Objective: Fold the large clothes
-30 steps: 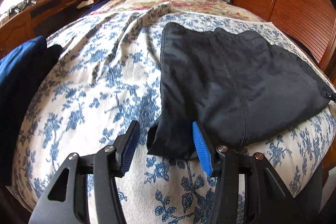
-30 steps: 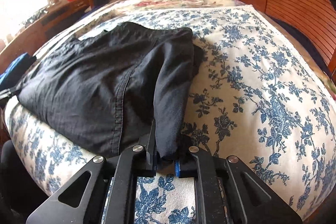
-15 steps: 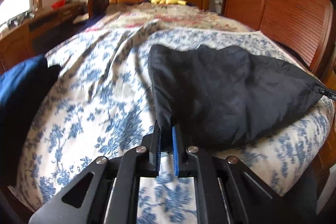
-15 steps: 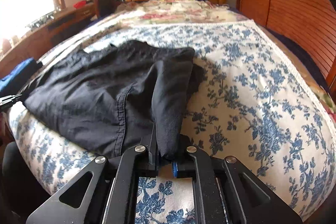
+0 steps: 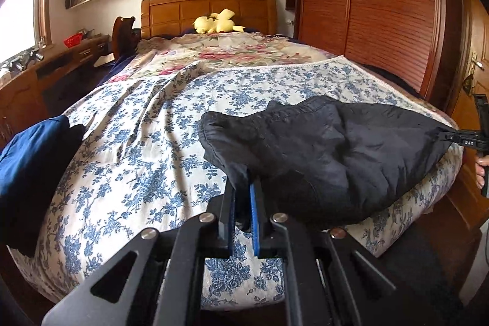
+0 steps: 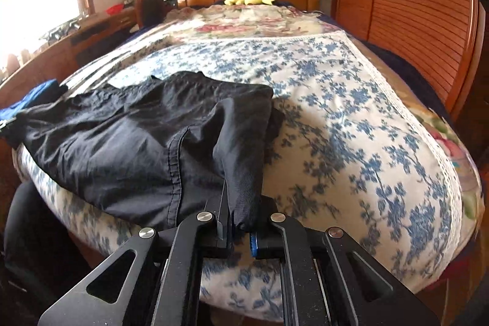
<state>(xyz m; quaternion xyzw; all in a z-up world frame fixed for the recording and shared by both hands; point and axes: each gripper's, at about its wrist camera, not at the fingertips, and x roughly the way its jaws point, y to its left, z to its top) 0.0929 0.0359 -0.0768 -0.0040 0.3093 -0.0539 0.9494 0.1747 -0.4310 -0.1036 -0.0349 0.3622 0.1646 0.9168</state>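
A black garment (image 5: 324, 155) lies across the near end of a bed with a blue-flowered cover (image 5: 146, 124). My left gripper (image 5: 243, 203) is shut on the garment's near left corner and holds it lifted off the cover. My right gripper (image 6: 240, 222) is shut on the garment's near right corner (image 6: 241, 173), which also rises from the cover. In the left wrist view the right gripper (image 5: 452, 138) shows at the far right, pinching the other corner. The garment (image 6: 128, 142) sags between the two grippers.
A folded blue cloth (image 5: 30, 161) lies at the bed's left edge. A yellow plush toy (image 5: 217, 23) sits by the wooden headboard. A wooden wardrobe (image 5: 382, 14) stands along the right side, a desk (image 5: 45, 72) along the left.
My left gripper closed on the garment's corner and raised it. Both grippers have lifted their corners, and the garment's near edge has come up off the cover.
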